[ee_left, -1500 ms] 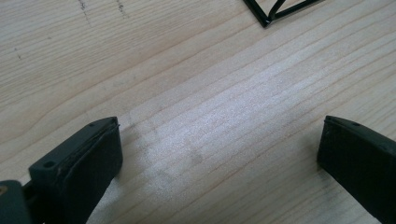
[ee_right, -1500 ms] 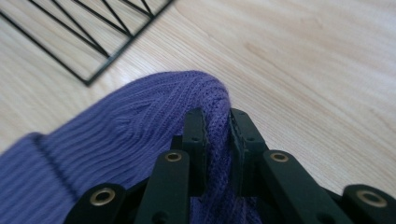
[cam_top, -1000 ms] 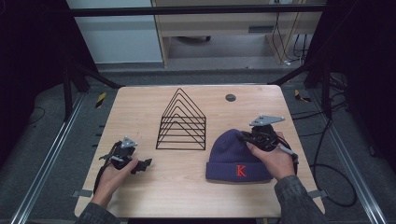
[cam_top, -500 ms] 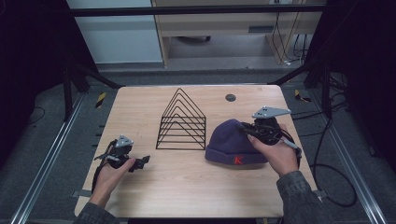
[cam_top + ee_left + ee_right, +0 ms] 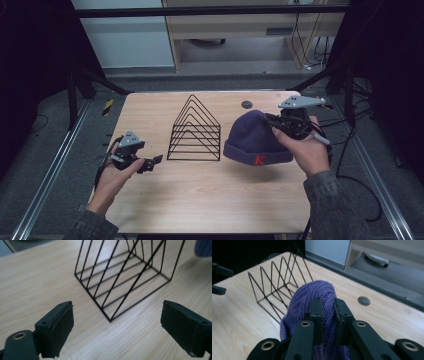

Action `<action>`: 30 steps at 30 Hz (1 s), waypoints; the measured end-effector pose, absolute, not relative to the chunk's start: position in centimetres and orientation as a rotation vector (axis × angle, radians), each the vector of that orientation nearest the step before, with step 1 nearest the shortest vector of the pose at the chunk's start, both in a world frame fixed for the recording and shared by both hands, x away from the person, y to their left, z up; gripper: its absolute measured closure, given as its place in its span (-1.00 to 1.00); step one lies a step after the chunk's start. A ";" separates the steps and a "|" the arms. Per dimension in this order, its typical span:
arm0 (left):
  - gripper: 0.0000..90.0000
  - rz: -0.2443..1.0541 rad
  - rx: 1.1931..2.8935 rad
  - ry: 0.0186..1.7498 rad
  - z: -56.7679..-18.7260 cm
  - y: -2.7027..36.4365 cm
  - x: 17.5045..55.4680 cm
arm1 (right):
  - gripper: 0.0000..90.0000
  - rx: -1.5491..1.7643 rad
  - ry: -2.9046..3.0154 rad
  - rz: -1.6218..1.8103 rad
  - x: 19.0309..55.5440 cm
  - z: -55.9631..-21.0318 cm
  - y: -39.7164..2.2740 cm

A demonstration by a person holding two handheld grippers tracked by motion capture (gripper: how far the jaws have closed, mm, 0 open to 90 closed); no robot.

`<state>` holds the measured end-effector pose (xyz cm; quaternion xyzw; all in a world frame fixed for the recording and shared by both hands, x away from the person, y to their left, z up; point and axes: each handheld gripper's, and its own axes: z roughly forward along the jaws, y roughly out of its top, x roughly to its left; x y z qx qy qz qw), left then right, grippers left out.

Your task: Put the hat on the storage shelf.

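Observation:
A purple knit beanie (image 5: 252, 137) with a red letter on its cuff hangs just above the table, at the right. My right gripper (image 5: 267, 122) is shut on the beanie's crown (image 5: 312, 292), with the knit pinched between the pads. A black wire rack (image 5: 195, 130) of triangular dividers stands at the table's middle. My left gripper (image 5: 152, 162) hovers to the left of the rack and points at its near corner (image 5: 110, 318). Its jaws stand wide apart with nothing between them, and they have just been closing a little.
The wooden table (image 5: 200, 200) has a small round dark hole (image 5: 246, 104) behind the beanie. Metal rails run along both sides of the table. Cables hang off the right edge. A pale cabinet stands beyond the far edge.
Both hands have risen. The beanie lay flat on the table and now hangs lifted from my right gripper, with its cuff off the wood.

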<state>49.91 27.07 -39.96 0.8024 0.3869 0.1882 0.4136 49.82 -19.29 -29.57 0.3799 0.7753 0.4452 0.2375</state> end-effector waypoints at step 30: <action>-0.83 0.489 1.970 0.815 -30.6 23.2 53.9 | 0.75 1.040 1.988 1.293 53.7 -21.3 -15.7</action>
